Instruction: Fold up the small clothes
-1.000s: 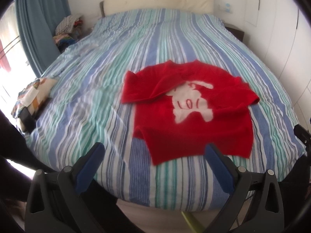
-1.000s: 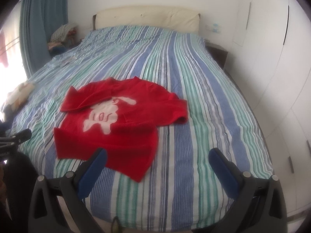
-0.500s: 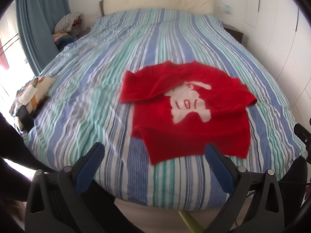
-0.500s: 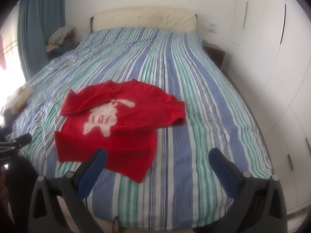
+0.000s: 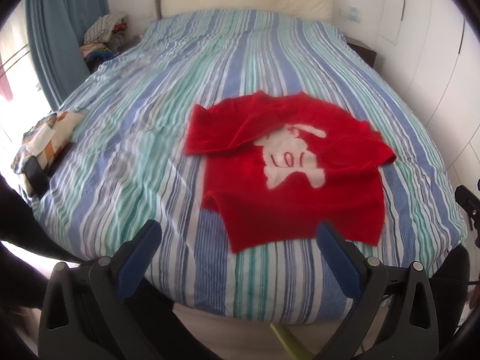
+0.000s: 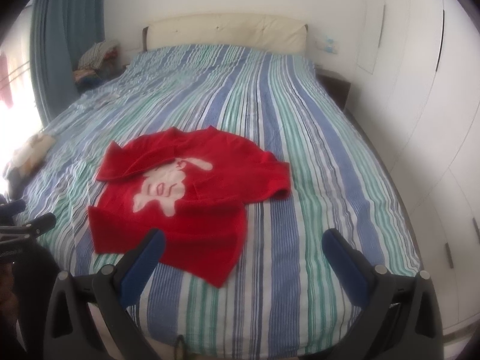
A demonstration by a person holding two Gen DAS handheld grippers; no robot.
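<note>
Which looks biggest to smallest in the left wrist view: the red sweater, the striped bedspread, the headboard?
1. striped bedspread
2. red sweater
3. headboard, though it is farthest from the camera, so its rank below the sweater is unsure.

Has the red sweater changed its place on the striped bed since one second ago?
No. The red sweater lies across the same stripes of the bed cover, with the same sleeve fold; only the cameras shifted slightly.

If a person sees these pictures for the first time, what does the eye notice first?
First the red sweater with a white figure on its front, lying rumpled on the near part of the striped bed. Then the blue curtain on the left, and both grippers' jaws open in the foreground, empty.
</note>
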